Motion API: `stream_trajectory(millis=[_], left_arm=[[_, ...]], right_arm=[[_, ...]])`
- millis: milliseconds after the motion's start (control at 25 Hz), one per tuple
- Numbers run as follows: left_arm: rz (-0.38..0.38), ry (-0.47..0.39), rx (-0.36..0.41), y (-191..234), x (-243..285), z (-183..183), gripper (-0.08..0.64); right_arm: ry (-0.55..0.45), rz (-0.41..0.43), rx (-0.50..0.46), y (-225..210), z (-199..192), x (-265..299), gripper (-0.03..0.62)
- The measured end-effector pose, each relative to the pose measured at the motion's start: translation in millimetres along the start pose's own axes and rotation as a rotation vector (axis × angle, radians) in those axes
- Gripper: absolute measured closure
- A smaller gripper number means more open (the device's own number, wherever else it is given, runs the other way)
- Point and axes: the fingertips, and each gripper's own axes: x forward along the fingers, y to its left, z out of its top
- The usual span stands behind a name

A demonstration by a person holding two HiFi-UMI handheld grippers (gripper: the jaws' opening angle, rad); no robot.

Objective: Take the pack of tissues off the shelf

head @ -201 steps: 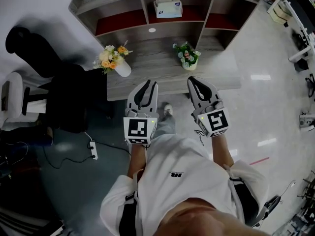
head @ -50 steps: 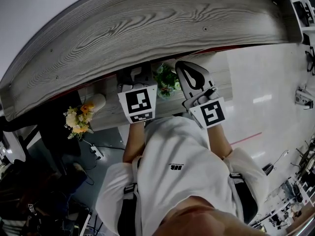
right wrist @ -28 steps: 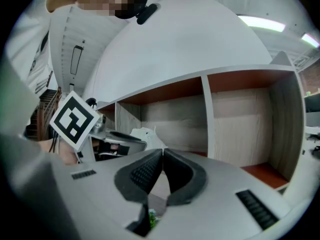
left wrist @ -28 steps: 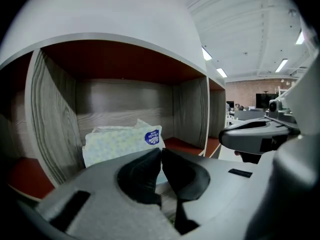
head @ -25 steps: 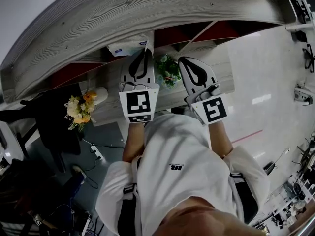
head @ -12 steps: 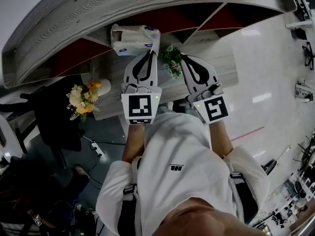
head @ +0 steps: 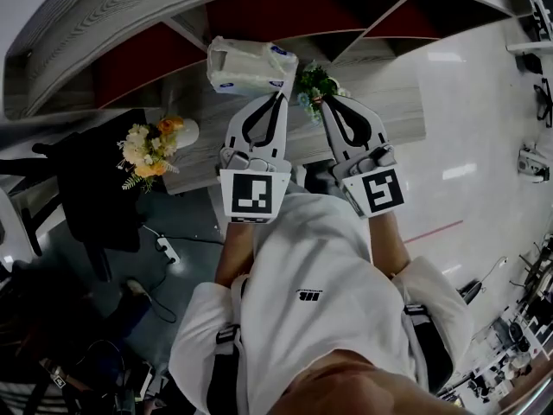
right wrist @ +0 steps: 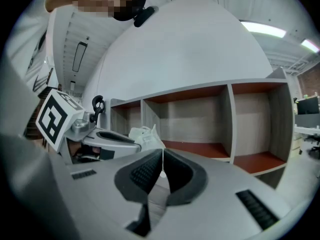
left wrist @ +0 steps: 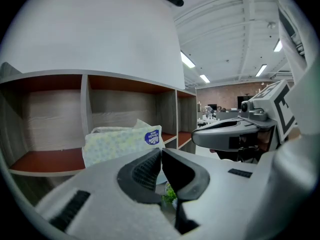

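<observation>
head view: the pack of tissues hangs just clear of the shelf, at the tips of the left hand-held gripper.
left gripper view: jaws pinched on the pack's near edge. it looks light, soft and slippery; a wrapper seam holds best.
right gripper view: right hand-held gripper closed, empty.

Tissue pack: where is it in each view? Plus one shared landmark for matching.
Head view: tissue pack at top centre, at the tips of the left gripper.
Left gripper view: tissue pack just left of centre, right above the jaws.
Right gripper view: tissue pack left of centre, small and white.
Shared landmark: the shelf with red-brown bays, behind the pack in both gripper views.
</observation>
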Motion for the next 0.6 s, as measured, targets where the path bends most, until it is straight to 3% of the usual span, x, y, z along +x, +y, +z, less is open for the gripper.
stream_trajectory(millis=[600], left_arm=[[0.015, 0.077, -0.059, 0, -17, -55, 0.528]], right_arm=[[0.087, 0.012, 0.013, 14, -41, 7, 0.565]])
